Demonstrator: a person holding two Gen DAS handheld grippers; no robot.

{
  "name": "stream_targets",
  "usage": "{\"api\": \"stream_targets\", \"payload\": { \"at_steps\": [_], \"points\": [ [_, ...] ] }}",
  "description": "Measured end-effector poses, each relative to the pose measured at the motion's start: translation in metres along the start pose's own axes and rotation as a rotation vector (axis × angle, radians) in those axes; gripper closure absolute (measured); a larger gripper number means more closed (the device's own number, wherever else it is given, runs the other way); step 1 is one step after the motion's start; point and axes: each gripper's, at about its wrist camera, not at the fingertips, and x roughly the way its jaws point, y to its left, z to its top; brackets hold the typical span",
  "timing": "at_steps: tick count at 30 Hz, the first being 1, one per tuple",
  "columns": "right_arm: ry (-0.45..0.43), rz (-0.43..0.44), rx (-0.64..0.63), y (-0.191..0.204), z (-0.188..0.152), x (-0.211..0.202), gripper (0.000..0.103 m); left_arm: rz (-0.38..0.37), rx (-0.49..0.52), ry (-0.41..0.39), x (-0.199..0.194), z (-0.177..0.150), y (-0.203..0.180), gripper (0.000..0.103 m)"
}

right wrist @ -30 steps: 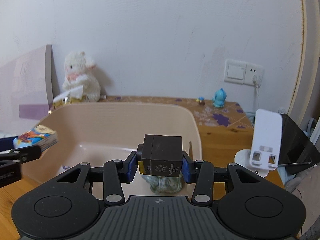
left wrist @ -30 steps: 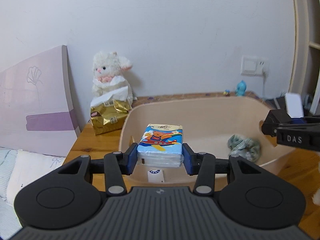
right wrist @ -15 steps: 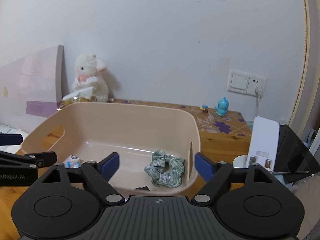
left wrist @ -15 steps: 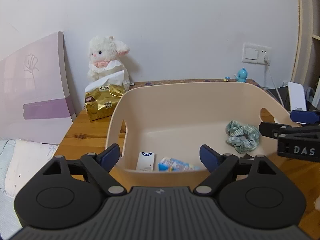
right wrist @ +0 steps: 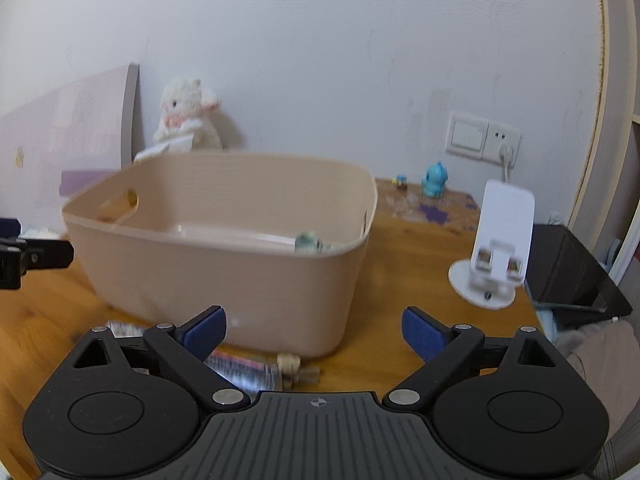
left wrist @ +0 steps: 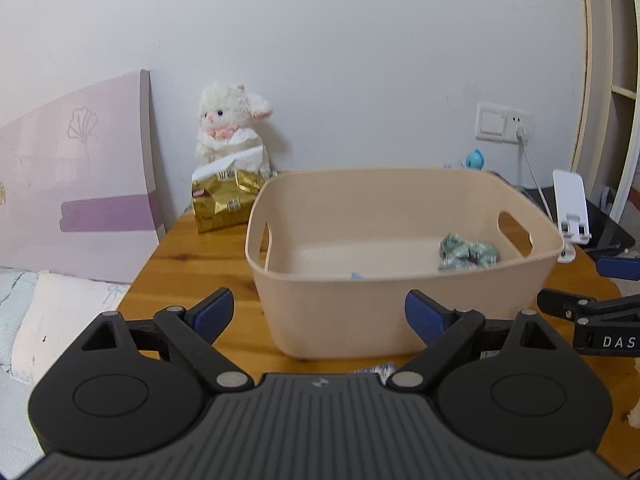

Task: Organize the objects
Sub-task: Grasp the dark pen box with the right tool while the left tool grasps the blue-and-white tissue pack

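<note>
Beige plastic forms the rectangular storage bin (left wrist: 400, 304) that stands on the wooden desk (left wrist: 192, 272), with cut-out handles in its end walls. A green checked fabric scrunchie (left wrist: 468, 255) is seen lying on the bin floor against the right-hand wall, and a small blue corner (left wrist: 356, 276) of something else shows just over the near rim; what it belongs to cannot be told.

Both tools are held low in front of the bin, outside it. The left hand-held gripper (left wrist: 320, 316) is spread wide with nothing between its blue pads, and the right hand-held gripper (right wrist: 314, 330) is likewise released and empty. Each one's fingers show at the edge of the other's view, so the two are judged to flank the bin's near side.

Items not yet sorted lie on the desk just before the bin: a silvery crinkled packet (right wrist: 240, 372) and, touching its end, a small beige lumpy object (right wrist: 290, 365), both blurred and partly hidden behind the right tool's left finger. A patterned scrap (left wrist: 376, 370) is also glimpsed under the left tool.

The step in hand is judged to be a fresh pick-up, with some things already placed in the bin. The next move would call for one gripper to be lowered and tipped down over the packet, closed across its narrow width, then lifted clear of the rim before release inside. The thin packet lies flat, so a shallow approach may be needed.
</note>
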Motion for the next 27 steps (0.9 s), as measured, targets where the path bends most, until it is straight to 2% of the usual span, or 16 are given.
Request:
{"api": "stream_targets", "payload": {
  "at_steps": [11,18,22,27],
  "points": [
    [0.069,-0.038,0.029,0.007,-0.013,0.033,0.007,0.01,-0.032,0.138,0.039,-0.041,0.003,0.01],
    [0.103,-0.069,0.043,0.0,-0.017,0.051,0.007,-0.006,-0.05,0.168,0.048,-0.052,0.004,0.01],
    [0.136,-0.041,0.054,-0.005,-0.015,0.055,0.007,-0.003,-0.052,0.178,0.051,-0.056,0.002,0.01],
    [0.174,-0.009,-0.012,0.001,-0.018,0.041,0.007,-0.007,-0.05,0.189,0.053,-0.059,0.0,0.01]
  ]
}}
